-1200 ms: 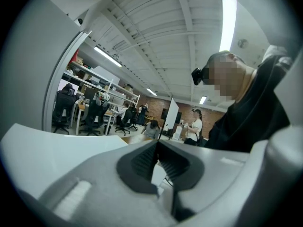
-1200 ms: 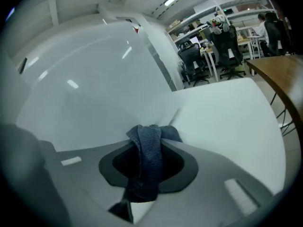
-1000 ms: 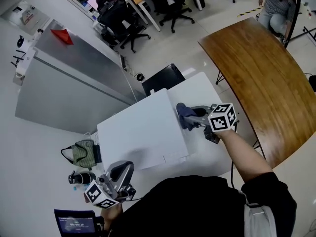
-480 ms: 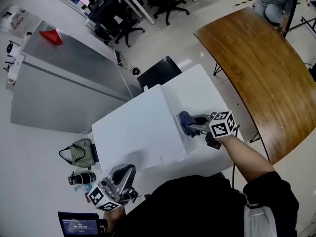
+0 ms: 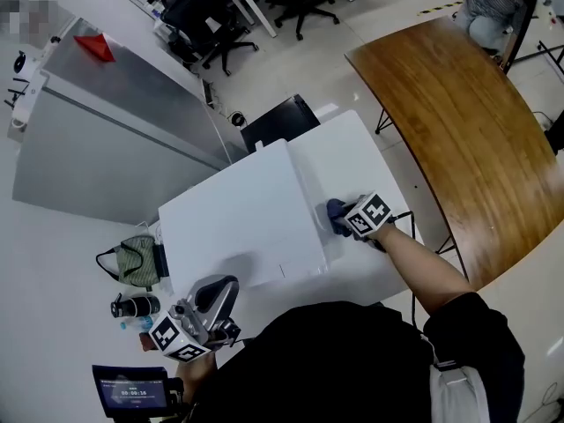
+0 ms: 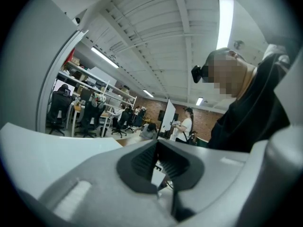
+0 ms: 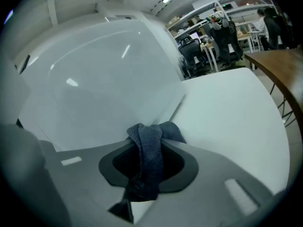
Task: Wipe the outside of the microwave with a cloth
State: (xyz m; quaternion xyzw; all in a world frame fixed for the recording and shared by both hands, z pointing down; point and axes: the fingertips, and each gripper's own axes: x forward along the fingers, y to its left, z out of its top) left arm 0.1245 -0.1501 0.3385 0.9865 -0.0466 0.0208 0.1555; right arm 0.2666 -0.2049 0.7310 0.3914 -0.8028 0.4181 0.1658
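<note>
My right gripper is clamped on the dark blue cloth, which bunches up between the jaws and spills out past their tips. In the head view the cloth sits low against the right-hand side of the white microwave, near where that side meets the white table. The marker cube covers most of the jaws there, so I cannot be sure how firmly the cloth presses on the panel. The right gripper view shows the glossy white side close in front, blurred, with ceiling lights reflected in it. From above I see only the microwave's top; its door and controls are out of sight. My left gripper hangs off the near left corner, apart from the microwave, its jaws brought together at the tips on nothing. The operator's dark torso hides the table's near edge. A curved wooden table stands to the right.
</note>
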